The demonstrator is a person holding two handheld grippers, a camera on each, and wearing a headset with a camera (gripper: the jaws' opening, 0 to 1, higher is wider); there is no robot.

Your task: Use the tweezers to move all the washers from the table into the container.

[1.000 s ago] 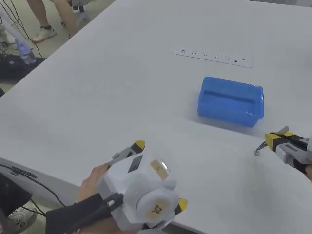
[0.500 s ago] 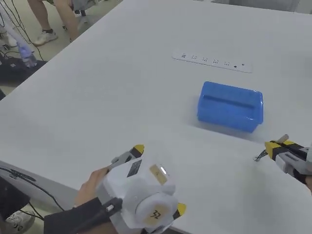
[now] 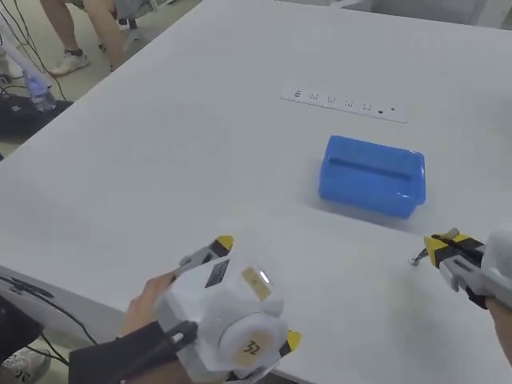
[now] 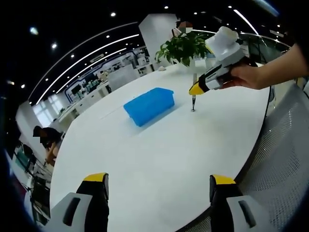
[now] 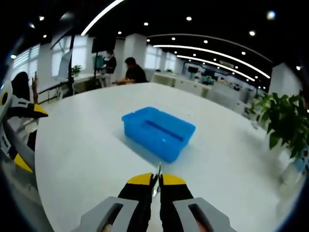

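The right gripper (image 3: 440,248) is cut off by the head view's right edge. Its fingers are pressed together on the tweezers (image 3: 420,256), whose rear part is hidden between them. The thin tips point down at the bench (image 3: 200,160). They are too small to tell whether they touch it or hold anything.

The left gripper (image 3: 260,290) hangs at the bench's near edge, its fingers spread wide apart, and the hand (image 3: 148,296) behind it is half hidden by its body. The blue container (image 3: 372,176) stands on the bench just beyond the tweezers, and its inside is hard to make out.

The bench is broad, white and matte, with a flat white power strip (image 3: 344,104) lying beyond the container. Around it is an open office with long ceiling lights (image 5: 207,50), a potted plant (image 5: 285,123) and people (image 5: 133,70) far off.
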